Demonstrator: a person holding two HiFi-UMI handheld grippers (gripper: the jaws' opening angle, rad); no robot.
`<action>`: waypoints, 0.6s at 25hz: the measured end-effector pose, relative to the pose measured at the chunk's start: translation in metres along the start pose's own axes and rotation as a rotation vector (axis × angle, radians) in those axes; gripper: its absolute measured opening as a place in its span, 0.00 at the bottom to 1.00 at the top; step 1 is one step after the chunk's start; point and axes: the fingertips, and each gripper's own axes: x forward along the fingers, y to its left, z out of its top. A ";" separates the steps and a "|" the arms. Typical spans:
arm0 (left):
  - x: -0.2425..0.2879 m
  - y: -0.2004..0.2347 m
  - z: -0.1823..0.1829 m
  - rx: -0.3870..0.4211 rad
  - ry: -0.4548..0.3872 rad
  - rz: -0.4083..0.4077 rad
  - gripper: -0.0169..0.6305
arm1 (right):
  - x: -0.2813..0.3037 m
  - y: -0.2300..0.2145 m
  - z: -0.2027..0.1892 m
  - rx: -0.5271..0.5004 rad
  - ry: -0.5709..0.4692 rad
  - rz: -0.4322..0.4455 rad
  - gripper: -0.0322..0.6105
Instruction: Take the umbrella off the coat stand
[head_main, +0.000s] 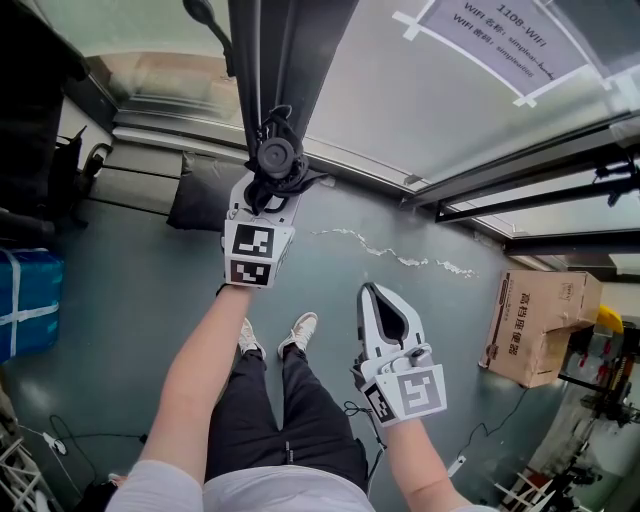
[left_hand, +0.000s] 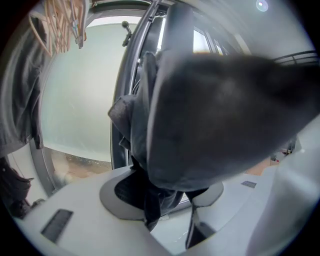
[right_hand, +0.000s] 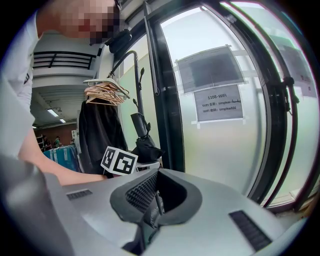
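In the head view my left gripper (head_main: 268, 185) is shut on the black folded umbrella (head_main: 276, 156), which stands close against a dark upright post (head_main: 275, 50). A curved hook of the coat stand (head_main: 205, 15) shows just left of it. In the left gripper view the umbrella's dark cloth (left_hand: 215, 115) fills the space between the jaws of the left gripper (left_hand: 165, 195). My right gripper (head_main: 372, 295) hangs lower right, shut and empty. In the right gripper view its pads meet (right_hand: 155, 200), and the umbrella (right_hand: 145, 145) and coat stand (right_hand: 135, 75) lie beyond.
Wooden hangers (right_hand: 107, 90) and a black coat (right_hand: 97, 135) hang on the stand. A frosted glass door with a paper notice (head_main: 500, 35) is on the right. On the floor are a cardboard box (head_main: 540, 325), a blue case (head_main: 25, 300) and a dark bag (head_main: 205, 195).
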 end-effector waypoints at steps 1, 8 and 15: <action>0.000 0.000 0.001 -0.004 -0.002 -0.001 0.39 | 0.000 0.000 0.001 0.000 -0.001 0.001 0.08; -0.001 0.001 0.007 -0.022 -0.009 -0.009 0.39 | 0.000 0.002 0.007 -0.010 -0.002 0.000 0.08; 0.000 -0.004 0.001 -0.065 -0.020 -0.009 0.39 | -0.013 -0.001 0.020 -0.056 0.018 -0.023 0.08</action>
